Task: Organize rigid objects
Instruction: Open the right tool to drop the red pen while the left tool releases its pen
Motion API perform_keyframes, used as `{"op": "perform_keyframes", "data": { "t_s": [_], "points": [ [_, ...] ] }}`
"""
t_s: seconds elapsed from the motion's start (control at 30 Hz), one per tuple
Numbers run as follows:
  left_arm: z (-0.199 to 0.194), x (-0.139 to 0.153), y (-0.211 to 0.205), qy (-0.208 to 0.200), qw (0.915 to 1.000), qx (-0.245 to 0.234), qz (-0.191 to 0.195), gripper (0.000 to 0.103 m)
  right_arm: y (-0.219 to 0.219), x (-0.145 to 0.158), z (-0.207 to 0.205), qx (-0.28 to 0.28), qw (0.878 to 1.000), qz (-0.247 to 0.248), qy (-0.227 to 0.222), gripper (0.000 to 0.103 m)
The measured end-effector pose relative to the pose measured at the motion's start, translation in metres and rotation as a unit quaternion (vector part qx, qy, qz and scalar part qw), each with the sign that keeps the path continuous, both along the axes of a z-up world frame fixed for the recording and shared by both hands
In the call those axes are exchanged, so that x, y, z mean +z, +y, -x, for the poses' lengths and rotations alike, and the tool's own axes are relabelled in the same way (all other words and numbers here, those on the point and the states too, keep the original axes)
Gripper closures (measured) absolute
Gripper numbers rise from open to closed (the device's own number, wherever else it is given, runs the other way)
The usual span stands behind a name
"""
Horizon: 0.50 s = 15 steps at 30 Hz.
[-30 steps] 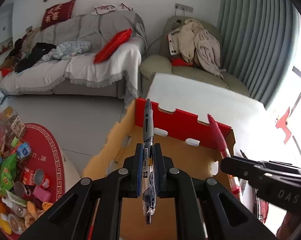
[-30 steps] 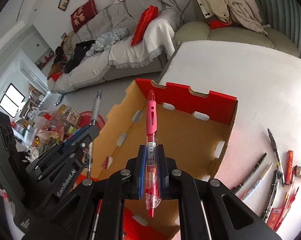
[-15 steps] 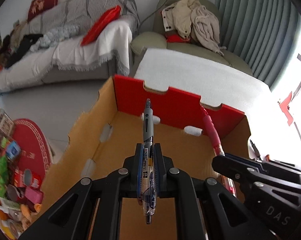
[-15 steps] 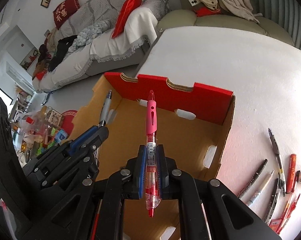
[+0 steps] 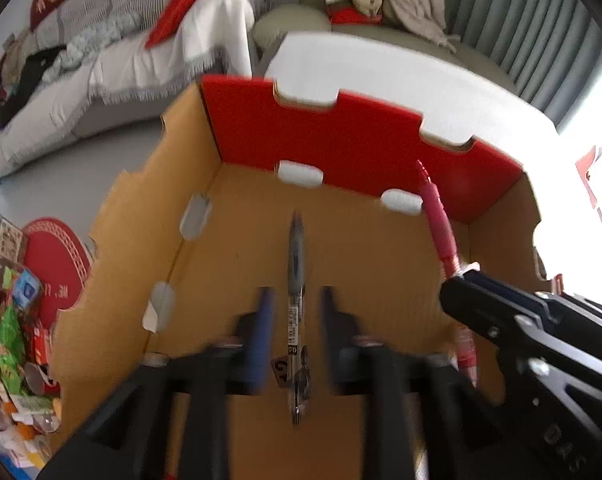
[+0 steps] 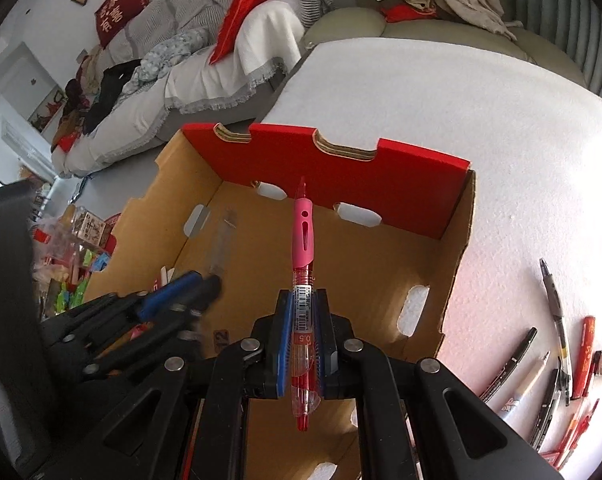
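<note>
An open cardboard box [image 5: 341,132] with a red far wall sits on the white table. My left gripper [image 5: 295,296] hangs over the box floor, its jaws opening. A grey-blue pen [image 5: 296,256] lies lengthwise between them, and the blurred pads [image 5: 261,320] stand clear of it on both sides. My right gripper [image 6: 303,300] is shut on a pink and red pen [image 6: 303,232], which points at the red wall of the box [image 6: 341,176]. In the right wrist view the left gripper [image 6: 205,284] shows at the left, with the grey-blue pen [image 6: 221,248] blurred above it. In the left wrist view the right gripper [image 5: 453,292] holds the pink pen [image 5: 441,232].
Several loose pens [image 6: 557,308] lie on the white table [image 6: 461,100] to the right of the box. Beyond the table stand a sofa [image 6: 205,60] and an armchair [image 6: 421,20]. Snacks and packets [image 5: 5,320] crowd a low red table down at the left.
The left jaws have parted from the grey-blue pen, which they gripped before. Both grippers have sunk lower into the box and tipped further downward. The right gripper still grips the pink pen.
</note>
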<state>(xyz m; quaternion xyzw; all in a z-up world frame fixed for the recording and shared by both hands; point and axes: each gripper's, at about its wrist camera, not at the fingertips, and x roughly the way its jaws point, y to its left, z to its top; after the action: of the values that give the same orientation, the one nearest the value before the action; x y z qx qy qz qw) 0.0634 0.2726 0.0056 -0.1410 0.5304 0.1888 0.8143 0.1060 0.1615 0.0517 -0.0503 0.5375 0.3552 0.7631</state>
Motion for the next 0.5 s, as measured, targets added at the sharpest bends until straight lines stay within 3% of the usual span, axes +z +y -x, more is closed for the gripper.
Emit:
{"op": "perform_keyframes", "data": {
  "t_s": [0.03, 0.07, 0.1, 0.13, 0.17, 0.2, 0.27, 0.3, 0.33, 0.4, 0.5],
  "points": [
    [0.000, -0.002, 0.002, 0.004, 1.0000, 0.005, 0.006, 0.036, 0.000, 0.000, -0.001, -0.002, 1.000, 0.004, -0.001, 0.091],
    [0.001, -0.004, 0.006, 0.003, 0.9998, 0.010, 0.018, 0.028, -0.003, 0.000, -0.002, -0.002, 1.000, 0.003, 0.001, 0.091],
    [0.003, -0.005, 0.010, -0.001, 0.9994, 0.018, 0.030, 0.013, -0.006, 0.001, -0.003, -0.002, 1.000, -0.001, 0.006, 0.091],
    [0.006, -0.004, 0.014, -0.008, 0.9988, 0.025, 0.041, 0.006, -0.009, 0.002, -0.005, -0.004, 1.000, -0.002, 0.010, 0.081],
    [0.008, -0.003, 0.018, -0.017, 0.9981, 0.029, 0.052, 0.004, -0.014, 0.005, -0.006, -0.012, 1.000, -0.005, 0.010, 0.071],
    [0.012, -0.001, 0.021, -0.030, 0.9969, 0.035, 0.063, 0.000, -0.020, 0.009, -0.006, -0.018, 1.000, -0.015, 0.007, 0.053],
    [0.022, 0.006, 0.024, -0.055, 0.9945, 0.041, 0.079, 0.000, -0.037, 0.026, -0.002, -0.026, 0.998, -0.056, -0.004, 0.035],
    [0.027, 0.011, 0.022, -0.068, 0.9938, 0.044, 0.076, 0.000, -0.045, 0.034, 0.001, -0.034, 0.997, -0.062, -0.019, 0.014],
    [0.032, 0.017, 0.018, -0.080, 0.9935, 0.042, 0.069, 0.000, -0.056, 0.043, 0.006, -0.043, 0.996, -0.071, -0.039, 0.004],
    [0.037, 0.031, 0.006, -0.098, 0.9927, 0.026, 0.065, 0.000, -0.083, 0.055, 0.017, -0.057, 0.993, -0.083, -0.069, 0.004],
    [0.043, 0.046, -0.032, -0.112, 0.9913, -0.023, 0.066, 0.000, -0.132, 0.053, 0.023, -0.101, 0.990, -0.072, -0.070, 0.004]
  ]
}}
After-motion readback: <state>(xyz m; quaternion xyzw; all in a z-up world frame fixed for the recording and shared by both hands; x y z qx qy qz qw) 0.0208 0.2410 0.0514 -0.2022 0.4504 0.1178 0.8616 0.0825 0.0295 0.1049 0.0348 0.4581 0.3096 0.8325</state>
